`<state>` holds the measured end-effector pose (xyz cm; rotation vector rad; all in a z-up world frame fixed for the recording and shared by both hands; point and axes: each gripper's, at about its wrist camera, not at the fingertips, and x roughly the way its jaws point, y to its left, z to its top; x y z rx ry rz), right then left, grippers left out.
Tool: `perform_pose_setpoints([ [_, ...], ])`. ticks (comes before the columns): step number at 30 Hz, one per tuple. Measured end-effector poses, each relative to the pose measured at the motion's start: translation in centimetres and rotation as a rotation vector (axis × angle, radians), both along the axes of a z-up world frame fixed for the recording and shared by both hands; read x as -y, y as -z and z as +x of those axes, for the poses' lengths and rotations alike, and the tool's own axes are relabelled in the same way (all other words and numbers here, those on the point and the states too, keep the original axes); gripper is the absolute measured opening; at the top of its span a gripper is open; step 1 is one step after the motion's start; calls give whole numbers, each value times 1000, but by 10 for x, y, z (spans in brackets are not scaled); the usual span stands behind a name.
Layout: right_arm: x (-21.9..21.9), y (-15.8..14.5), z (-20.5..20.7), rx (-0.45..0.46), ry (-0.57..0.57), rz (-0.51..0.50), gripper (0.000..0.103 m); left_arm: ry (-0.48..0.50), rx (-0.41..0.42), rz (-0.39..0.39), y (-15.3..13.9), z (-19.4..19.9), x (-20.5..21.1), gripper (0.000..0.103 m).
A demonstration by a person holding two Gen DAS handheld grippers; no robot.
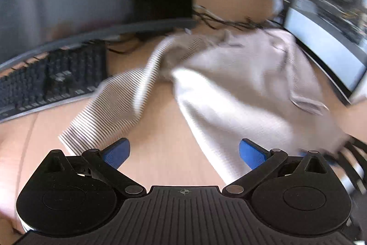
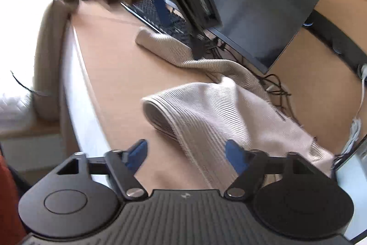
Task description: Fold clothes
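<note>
On the wooden surface ahead of me, the beige ribbed sweater lies bunched, one sleeve stretched toward the keyboard; folding looks barely begun. Both my left gripper and right gripper have their fingers spread, grasping nothing.

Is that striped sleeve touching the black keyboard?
Cannot tell. In the right wrist view the sleeve end lies against the keyboard edge, but blur hides any contact.

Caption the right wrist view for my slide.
Open right gripper over a ribbed beige sweater on a wooden desk.
</note>
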<state>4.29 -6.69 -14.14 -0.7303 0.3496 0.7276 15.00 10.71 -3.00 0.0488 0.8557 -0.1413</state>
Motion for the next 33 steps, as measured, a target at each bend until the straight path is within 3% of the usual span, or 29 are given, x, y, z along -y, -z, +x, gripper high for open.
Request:
perform_pose_setpoints([
  [1, -2, -3, 8, -22, 34, 3, 7, 28, -14, -6, 4, -6, 4, 103],
  [2, -1, -11, 17, -48, 74, 38, 4, 56, -28, -13, 9, -11, 9, 103],
  [6, 12, -56, 50, -99, 195, 225, 4, 106, -23, 50, 28, -18, 38, 103],
  [10, 15, -79, 56, -49, 207, 250, 4, 31, 100, 104, 33, 6, 64, 103],
  [13, 15, -84, 61, -12, 237, 239, 5, 59, 131, 76, 23, 14, 74, 103],
  [16, 18, -92, 64, 8, 257, 258, 5, 156, 157, 15, 16, -9, 76, 103],
  [20, 21, -100, 60, 11, 226, 255, 4, 172, 200, 154, 32, -17, 95, 103],
  [24, 18, -92, 57, 25, 202, 212, 4, 45, 249, 318, 41, 10, 100, 103],
  [25, 20, -87, 55, 40, 216, 204, 7, 5, 264, 355, 41, 15, 96, 103],
  [27, 28, -73, 48, 66, 255, 181, 32, -68, 275, 347, 31, 23, 76, 103],
  [28, 34, -62, 46, 72, 294, 165, 57, -103, 280, 344, 26, 27, 67, 103],
  [33, 55, -14, 46, 52, 464, 81, 60, -146, 286, 375, 18, 44, 50, 103],
])
